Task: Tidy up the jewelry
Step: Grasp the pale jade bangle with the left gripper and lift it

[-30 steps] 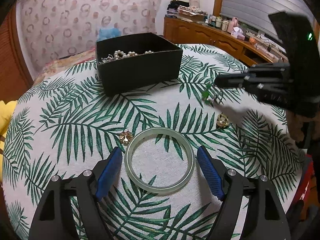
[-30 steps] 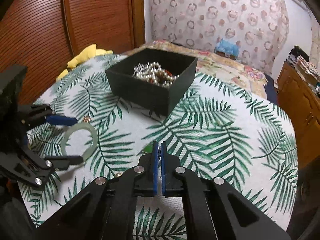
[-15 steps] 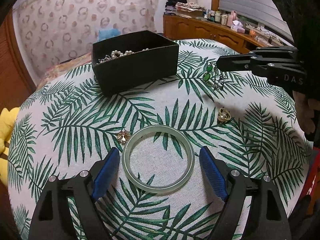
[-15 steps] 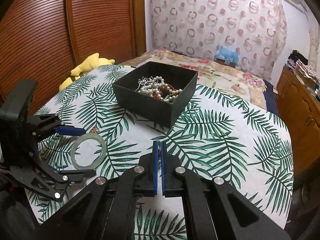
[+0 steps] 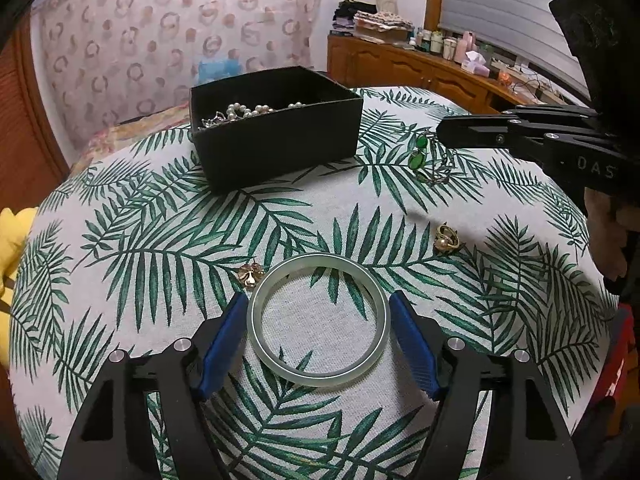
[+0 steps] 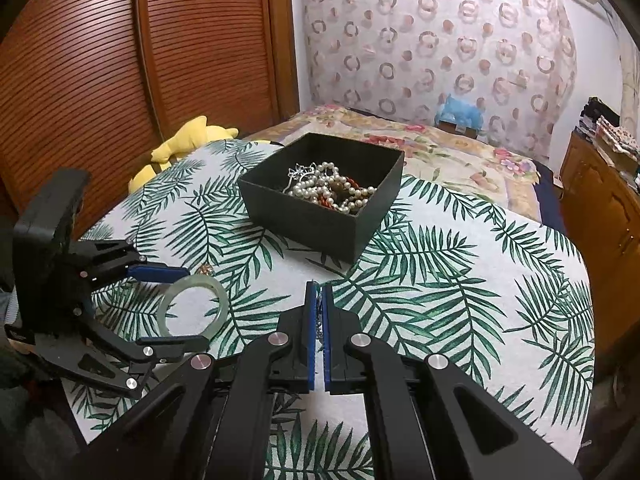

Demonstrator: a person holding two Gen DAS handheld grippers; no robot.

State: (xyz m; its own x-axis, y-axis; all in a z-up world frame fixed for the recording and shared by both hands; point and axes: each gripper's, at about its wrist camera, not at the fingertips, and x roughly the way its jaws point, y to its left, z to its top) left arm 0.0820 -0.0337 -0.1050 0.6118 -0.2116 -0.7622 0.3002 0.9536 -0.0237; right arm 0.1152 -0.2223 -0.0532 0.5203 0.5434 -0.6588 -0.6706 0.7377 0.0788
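Palm-leaf printed cloth covers the round table, which stands in a bedroom with a patterned curtain and a bed behind it.

Left gripper: the jaws are wide apart and closing. The pale green bangle lies flat on the cloth between the two blue pads. The left pad stands just beside the bangle's rim; whether it touches cannot be told. The right pad stands apart from the rim. In the right wrist view the same gripper straddles the bangle from the left.

Right gripper: the jaws are pressed together on a thin chain, a strand of which shows between the blue pads. In the left wrist view the green-stone necklace hangs from the gripper's tip, with its lower end at or near the cloth. A hand grips the gripper's handle at the right edge.

Nearby items: a small gold flower piece lies just beside the bangle's upper left rim. A gold ring lies to the upper right, apart from the bangle.

Further out: the black box stands beyond the bangle and contains pearl strands and other chains. A yellow plush toy rests off the table's far left edge.
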